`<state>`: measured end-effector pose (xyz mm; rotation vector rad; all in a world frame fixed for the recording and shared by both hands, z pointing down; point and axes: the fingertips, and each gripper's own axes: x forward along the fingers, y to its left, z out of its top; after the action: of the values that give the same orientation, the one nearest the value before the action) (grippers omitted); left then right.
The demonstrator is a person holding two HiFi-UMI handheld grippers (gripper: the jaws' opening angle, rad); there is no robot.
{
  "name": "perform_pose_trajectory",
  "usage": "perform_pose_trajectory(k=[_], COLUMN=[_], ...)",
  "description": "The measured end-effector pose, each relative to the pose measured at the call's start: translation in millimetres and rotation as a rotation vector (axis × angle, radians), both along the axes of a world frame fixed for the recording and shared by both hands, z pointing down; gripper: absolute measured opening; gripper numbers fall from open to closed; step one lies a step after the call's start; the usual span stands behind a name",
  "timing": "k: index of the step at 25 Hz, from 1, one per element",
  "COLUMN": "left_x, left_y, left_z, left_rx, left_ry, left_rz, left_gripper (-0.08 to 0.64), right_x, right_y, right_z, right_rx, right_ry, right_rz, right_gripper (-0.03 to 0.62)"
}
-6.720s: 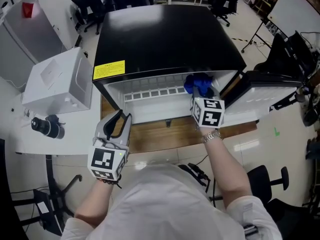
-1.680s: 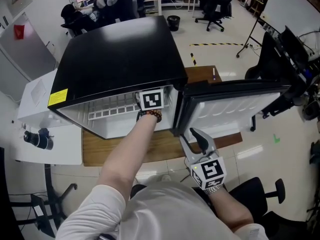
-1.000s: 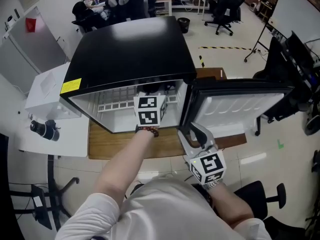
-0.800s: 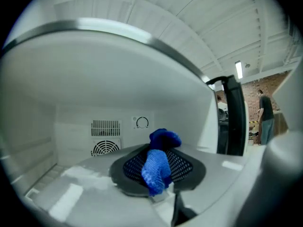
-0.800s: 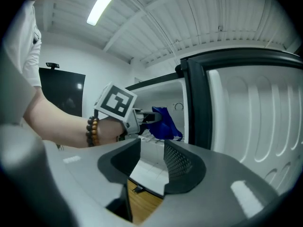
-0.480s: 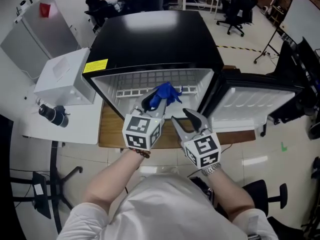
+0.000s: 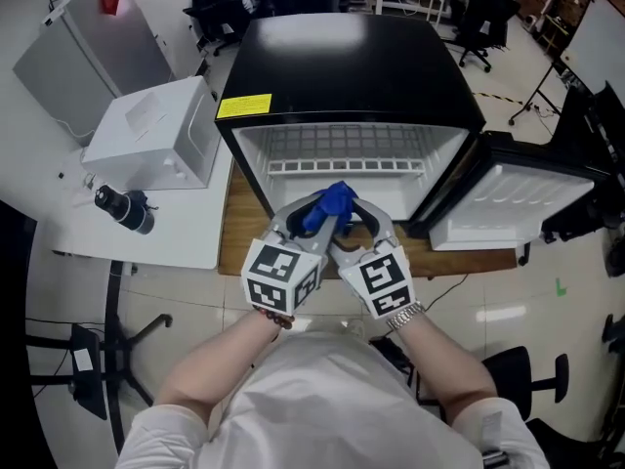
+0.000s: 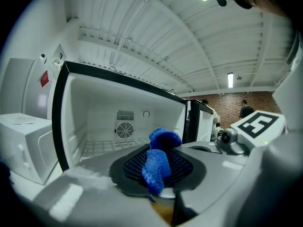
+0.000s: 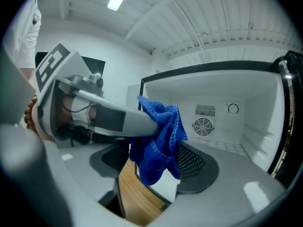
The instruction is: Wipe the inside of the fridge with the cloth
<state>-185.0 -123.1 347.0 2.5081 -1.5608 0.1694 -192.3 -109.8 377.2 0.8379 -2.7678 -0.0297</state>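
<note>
Gripping the blue cloth (image 7: 333,203), the left gripper (image 7: 312,213) has its jaws clenched on the fabric. It now sits outside the fridge (image 7: 342,66), just below the open front, which lies at 12 o'clock in the head view. A second ago this gripper reached into the opening while the right gripper (image 7: 354,221) hung well apart at 5 o'clock. Now the two marker cubes sit side by side and the tips meet at the cloth. The open door (image 7: 508,193) stands at 3 o'clock and a white box (image 7: 146,135) at 10 o'clock.

Only the head view shows the fridge's black top with its yellow label (image 7: 244,106). The left gripper view alone shows the fabric pinched between its own mesh pads. The right gripper view shows that gripper's jaws spread wide, released, with the cloth dangling between them from the left gripper's tip. It also shows the round fan grille (image 9: 203,126) on the back wall at 2 o'clock.
</note>
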Motion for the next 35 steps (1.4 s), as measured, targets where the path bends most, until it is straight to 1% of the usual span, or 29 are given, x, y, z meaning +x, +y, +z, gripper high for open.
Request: perform_pose_trajectory(k=[2, 3, 4, 5, 6, 9, 12, 14, 20, 23, 26, 30, 35], left_x=[-7.7, -11.4, -14.8, -17.9, -21.3, -36.3, -53.5, -67.5, -122.0, -140.9, -150.4, -154.1, -155.4], left_y=[7.6, 10.9, 13.8, 16.5, 19.0, 25.0, 30.9, 35.4, 41.6, 41.0, 36.7, 22.0, -2.3], left_z=[3.3, 5.1, 7.3, 9.8, 13.0, 28.3, 41.7, 46.2, 53.5, 58.5, 65.5, 73.4, 86.1], left_rx=[-0.009, -0.013, -0.017, -0.021, -0.025, -0.048, -0.077, -0.081, -0.083, -0.089, -0.097, -0.103, -0.119], left_ry=[-0.003, -0.008, -0.013, -0.020, -0.033, -0.072, -0.096, -0.107, -0.123, -0.128, -0.136, -0.146, -0.164], left_rz=[0.005, 0.008, 0.012, 0.016, 0.019, 0.011, -0.002, -0.015, -0.084, -0.100, -0.111, -0.125, -0.162], left_gripper=[0.084, 0.086, 0.087, 0.088, 0.092, 0.104, 0.141, 0.167, 0.167, 0.164, 0.163, 0.163, 0.163], right_x=[-13.7, -19.4, -24.1, -28.0, -31.8, -45.3, -58.1, -64.6, -74.1, -79.9, -87.1, -97.8, -120.5], right_y=[5.9, 8.2, 9.9, 10.9, 11.9, 16.8, 20.8, 19.7, 0.6, -11.5, -22.4, -37.7, -54.1], right_z=[0.0, 1.0, 2.6, 4.7, 7.3, 19.7, 35.3, 45.8, 84.8, 97.1, 110.7, 129.8, 144.1], right_rx=[0.008, 0.012, 0.016, 0.017, 0.017, 0.008, -0.009, -0.023, -0.072, -0.076, -0.084, -0.097, -0.116], right_ry=[-0.007, -0.009, -0.012, -0.014, -0.015, -0.004, 0.003, 0.006, 0.038, 0.045, 0.049, 0.056, 0.039], right_rz=[-0.017, -0.021, -0.020, -0.014, -0.010, -0.007, 0.004, 0.024, 0.111, 0.140, 0.149, 0.145, 0.096], right_gripper=[0.311, 0.297, 0.268, 0.204, 0.177, 0.153, 0.132, 0.123, 0.114, 0.112, 0.109, 0.107, 0.106])
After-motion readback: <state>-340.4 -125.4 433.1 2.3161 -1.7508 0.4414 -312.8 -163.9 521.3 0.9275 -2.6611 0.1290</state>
